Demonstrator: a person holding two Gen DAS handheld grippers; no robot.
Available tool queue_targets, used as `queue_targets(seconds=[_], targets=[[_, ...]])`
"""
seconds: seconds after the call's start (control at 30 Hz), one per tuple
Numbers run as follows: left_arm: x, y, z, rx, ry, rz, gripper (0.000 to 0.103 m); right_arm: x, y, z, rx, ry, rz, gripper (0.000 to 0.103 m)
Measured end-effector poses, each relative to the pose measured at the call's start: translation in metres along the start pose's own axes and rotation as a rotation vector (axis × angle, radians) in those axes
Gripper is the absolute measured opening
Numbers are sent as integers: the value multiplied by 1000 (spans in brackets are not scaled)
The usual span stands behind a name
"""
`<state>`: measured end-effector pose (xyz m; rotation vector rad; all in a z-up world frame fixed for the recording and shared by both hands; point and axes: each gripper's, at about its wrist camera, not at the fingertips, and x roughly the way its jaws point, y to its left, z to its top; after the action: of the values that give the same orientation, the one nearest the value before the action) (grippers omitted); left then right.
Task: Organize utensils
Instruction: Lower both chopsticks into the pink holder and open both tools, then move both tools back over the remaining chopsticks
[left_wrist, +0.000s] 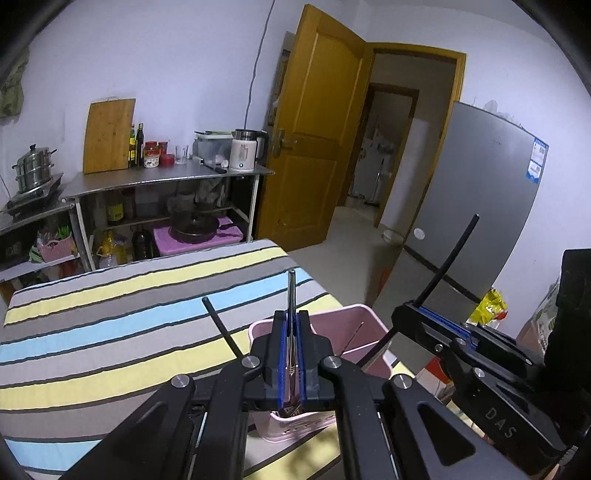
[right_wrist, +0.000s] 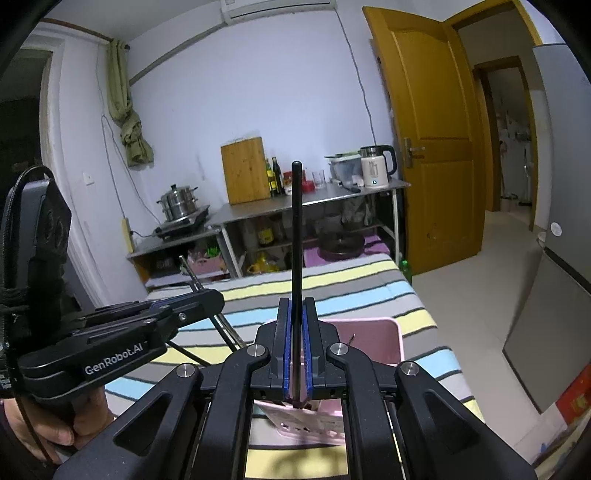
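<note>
My left gripper (left_wrist: 291, 325) is shut on a metal utensil handle (left_wrist: 291, 295) that stands upright above the pink bin (left_wrist: 354, 317). My right gripper (right_wrist: 297, 317) is shut on a black chopstick (right_wrist: 296, 229) that also stands upright, over the same pink bin (right_wrist: 373, 332). In the left wrist view the right gripper (left_wrist: 436, 317) sits at the right with its black chopstick (left_wrist: 448, 258) tilted. In the right wrist view the left gripper (right_wrist: 199, 295) sits at the left. A second black stick (left_wrist: 221, 325) lies slanted beside the bin.
The bin stands on a striped cloth-covered table (left_wrist: 110, 314). Behind are steel shelves (left_wrist: 166, 177) with a cutting board (left_wrist: 109, 136), bottles, a kettle (left_wrist: 245, 149) and a steamer pot (left_wrist: 33, 168). An open wooden door (left_wrist: 317, 147) and a grey fridge (left_wrist: 480, 203) are at the right.
</note>
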<state>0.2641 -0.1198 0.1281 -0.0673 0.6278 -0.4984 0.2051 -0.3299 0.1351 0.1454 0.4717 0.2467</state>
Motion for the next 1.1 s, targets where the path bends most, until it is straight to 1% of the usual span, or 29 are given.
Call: queue_targets(seconds=[0.33, 0.53, 0.63, 0.83, 0.9, 1.1], targets=[[26, 7, -15, 11, 54, 16, 5, 21, -1, -19, -17, 55, -20, 5], [28, 10, -18, 14, 54, 8, 5, 30, -4, -31, -15, 99, -20, 5], [26, 7, -17, 28, 51, 19, 5, 29, -4, -32, -13, 107, -20, 5], [12, 5, -15, 30, 20, 33, 7, 21, -5, -30, -19, 100, -34, 8], [2, 7, -13, 28, 2, 35, 8, 17, -2, -28, -23, 91, -34, 11], [-33, 14, -11, 12, -53, 44, 8, 0, 2, -22, -39, 58, -46, 13]])
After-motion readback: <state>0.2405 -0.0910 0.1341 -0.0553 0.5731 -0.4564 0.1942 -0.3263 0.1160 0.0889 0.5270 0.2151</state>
